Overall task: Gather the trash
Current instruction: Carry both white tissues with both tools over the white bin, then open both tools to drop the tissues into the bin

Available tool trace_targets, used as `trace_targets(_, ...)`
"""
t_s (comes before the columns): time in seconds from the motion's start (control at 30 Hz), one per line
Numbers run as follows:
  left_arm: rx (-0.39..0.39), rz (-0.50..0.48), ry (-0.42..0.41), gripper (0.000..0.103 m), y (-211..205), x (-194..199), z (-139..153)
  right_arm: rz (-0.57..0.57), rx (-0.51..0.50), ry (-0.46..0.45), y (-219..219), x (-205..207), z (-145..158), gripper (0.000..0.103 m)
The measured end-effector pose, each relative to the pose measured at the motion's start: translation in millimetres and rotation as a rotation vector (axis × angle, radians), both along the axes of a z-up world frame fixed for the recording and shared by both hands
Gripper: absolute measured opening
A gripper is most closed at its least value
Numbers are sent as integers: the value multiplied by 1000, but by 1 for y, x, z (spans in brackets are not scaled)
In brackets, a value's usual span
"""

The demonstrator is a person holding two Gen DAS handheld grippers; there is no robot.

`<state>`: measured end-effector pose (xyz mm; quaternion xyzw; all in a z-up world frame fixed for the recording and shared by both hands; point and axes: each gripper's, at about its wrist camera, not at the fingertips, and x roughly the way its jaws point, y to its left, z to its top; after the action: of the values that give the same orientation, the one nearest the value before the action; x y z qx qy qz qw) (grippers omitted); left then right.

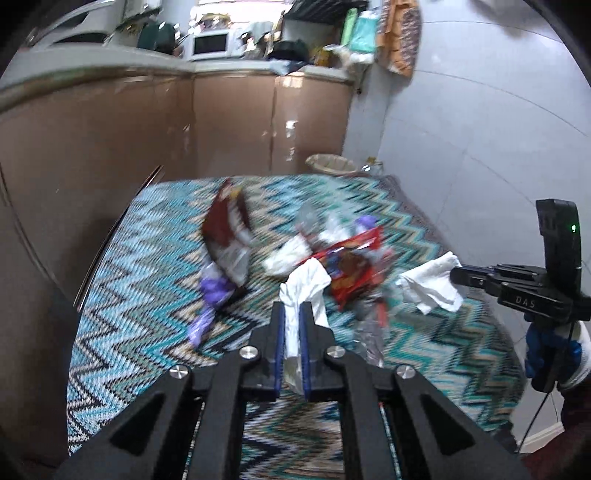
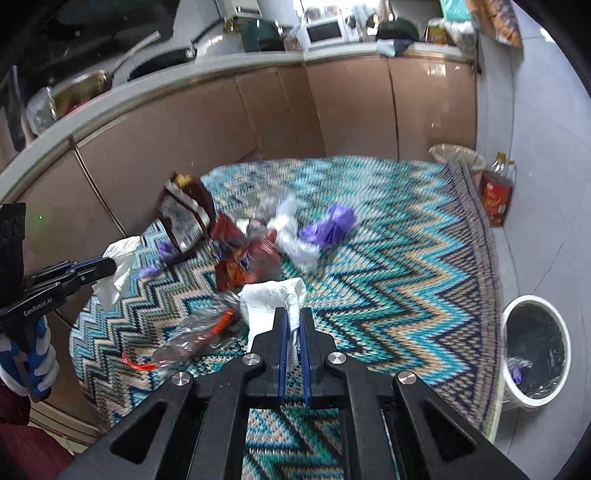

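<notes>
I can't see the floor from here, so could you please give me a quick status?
Left gripper shut on a white tissue. Right gripper shut on another tissue. Wrappers left on rug. Bin path clear.

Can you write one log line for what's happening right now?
left gripper: shut on tissue | right gripper: shut on napkin | bin: waiting

A zigzag rug [image 2: 388,236] in teal, beige and black covers the floor. Behind it stand glossy brown cabinets [image 2: 229,122] under a pale bench [image 2: 258,59] with a white microwave [image 2: 325,32]. The right wall [image 1: 480,122] has grey tiles.
</notes>
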<state>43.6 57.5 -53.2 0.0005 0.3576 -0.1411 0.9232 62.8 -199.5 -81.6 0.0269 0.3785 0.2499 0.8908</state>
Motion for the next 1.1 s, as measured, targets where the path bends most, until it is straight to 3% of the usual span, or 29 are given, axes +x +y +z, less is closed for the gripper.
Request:
trace_targets(0.3,-45,-217,7,7,-96,14,40,-155,49,-118,-84,-35,36,7)
trace_targets(0.53,20,-435,51,7,-236,50,44,-415,14,-133,-194,-50,37,7)
trace_targets(0.73,88,-551,94,7,-354,86,25,-618,-33,-87,-278,-35,19,7)
trace_targets(0.93,118,-568,151,7,-447,138,-11,-691,-89,-36,-327,5,0,7)
trace_targets(1.1,118,-543,224,7,-498,177,-53,-708,-129,15,-348,37,-25,8)
